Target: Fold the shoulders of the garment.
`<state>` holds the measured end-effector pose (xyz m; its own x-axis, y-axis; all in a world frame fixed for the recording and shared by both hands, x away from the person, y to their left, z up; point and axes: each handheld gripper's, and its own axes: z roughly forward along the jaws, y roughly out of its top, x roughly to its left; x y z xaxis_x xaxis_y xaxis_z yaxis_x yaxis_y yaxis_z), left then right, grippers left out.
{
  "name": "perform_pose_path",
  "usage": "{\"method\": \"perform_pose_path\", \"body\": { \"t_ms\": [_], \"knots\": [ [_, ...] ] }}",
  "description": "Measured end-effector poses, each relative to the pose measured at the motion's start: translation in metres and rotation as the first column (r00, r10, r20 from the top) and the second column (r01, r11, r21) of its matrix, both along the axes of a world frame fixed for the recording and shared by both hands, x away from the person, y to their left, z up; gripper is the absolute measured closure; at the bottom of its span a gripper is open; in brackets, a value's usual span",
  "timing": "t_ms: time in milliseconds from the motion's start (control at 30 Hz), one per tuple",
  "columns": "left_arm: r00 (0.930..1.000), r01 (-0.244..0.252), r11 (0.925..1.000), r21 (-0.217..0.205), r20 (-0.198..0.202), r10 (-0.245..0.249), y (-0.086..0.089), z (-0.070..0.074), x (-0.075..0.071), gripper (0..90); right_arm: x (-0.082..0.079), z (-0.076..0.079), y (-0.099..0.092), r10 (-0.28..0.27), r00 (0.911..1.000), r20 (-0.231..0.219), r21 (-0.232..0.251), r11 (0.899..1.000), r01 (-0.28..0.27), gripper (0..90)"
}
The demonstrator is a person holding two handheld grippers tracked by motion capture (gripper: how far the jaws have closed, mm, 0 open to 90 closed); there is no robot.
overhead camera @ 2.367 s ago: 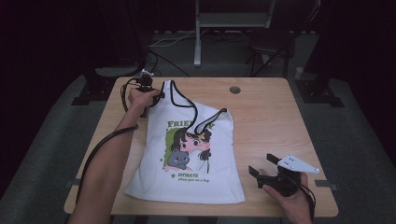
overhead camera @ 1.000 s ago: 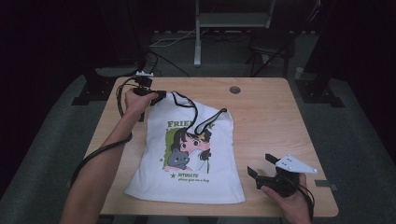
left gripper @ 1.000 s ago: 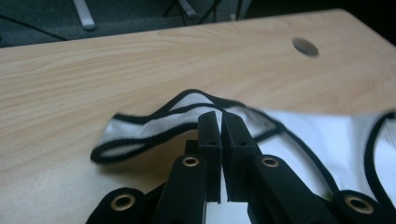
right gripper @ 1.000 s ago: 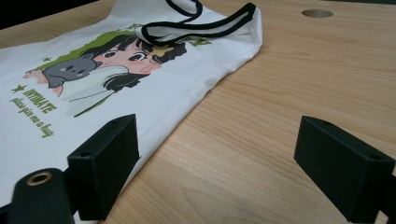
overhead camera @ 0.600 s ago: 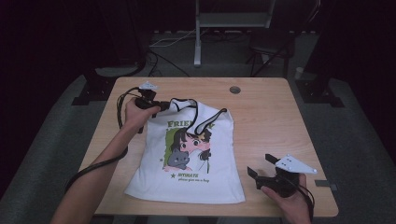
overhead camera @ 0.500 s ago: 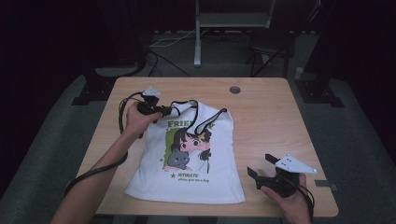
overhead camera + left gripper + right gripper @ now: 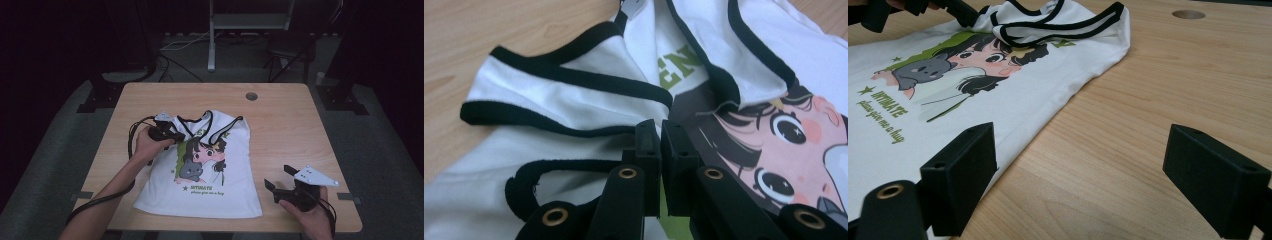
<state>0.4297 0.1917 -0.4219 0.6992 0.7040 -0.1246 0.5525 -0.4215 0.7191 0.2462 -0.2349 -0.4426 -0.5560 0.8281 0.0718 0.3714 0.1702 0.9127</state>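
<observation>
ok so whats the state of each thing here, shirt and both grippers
shirt: flat on the table, print up, top end bunched and folded toward the print
left gripper: shut on the shirt near its black-trimmed strap
right gripper: open, holds nothing, beside the shirt's lower corner
table: bare wood round the shirt, round hole near the far edge

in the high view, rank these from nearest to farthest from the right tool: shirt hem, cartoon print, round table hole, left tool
From the right tool:
1. Shirt hem, just to its left at the near edge.
2. Cartoon print, mid-shirt, farther left and back.
3. Left tool and round table hole: too close to call, one far left, one at the far edge.
</observation>
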Motion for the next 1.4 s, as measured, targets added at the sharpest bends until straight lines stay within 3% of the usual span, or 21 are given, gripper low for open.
{"method": "perform_pose_path", "body": {
  "t_ms": [167,300,467,733,967,1100,1400],
  "knots": [
    [1.0000,-0.004,0.9999,-0.014,0.008,0.004,0.004,0.005,0.003,82.3,0.000,0.000,0.000,0.001,1.0000,-0.001,-0.003,1.000,-0.001,13.3],
    [0.9984,-0.044,0.9985,-0.033,0.033,0.045,0.008,0.013,0.012,66.2,0.000,0.000,0.000,0.002,1.0000,0.001,-0.004,1.000,-0.002,13.3],
    [0.9918,-0.110,0.9939,-0.012,0.064,0.110,0.013,0.021,0.028,50.6,0.000,0.000,0.001,0.004,1.0000,0.001,-0.010,1.000,-0.004,13.3],
    [0.9832,-0.182,0.9831,0.014,0.015,0.182,0.015,0.023,0.060,32.1,0.000,0.000,0.001,0.003,1.0000,-0.001,-0.006,1.000,-0.003,13.3],
    [0.9782,-0.200,0.9759,0.087,-0.040,0.204,0.016,0.011,0.086,32.0,-0.001,0.000,0.001,0.004,1.0000,-0.001,-0.008,1.000,-0.004,13.3],
    [0.9753,-0.205,0.9771,0.058,-0.073,0.209,0.018,0.006,0.091,33.5,-0.001,0.000,0.001,0.005,1.0000,-0.001,-0.007,1.000,-0.005,13.2],
    [0.9738,-0.194,0.9798,0.049,-0.111,0.198,0.017,0.001,0.093,47.8,0.000,0.000,0.002,0.007,1.0000,-0.002,-0.008,1.000,-0.007,13.3]
  ]
}}
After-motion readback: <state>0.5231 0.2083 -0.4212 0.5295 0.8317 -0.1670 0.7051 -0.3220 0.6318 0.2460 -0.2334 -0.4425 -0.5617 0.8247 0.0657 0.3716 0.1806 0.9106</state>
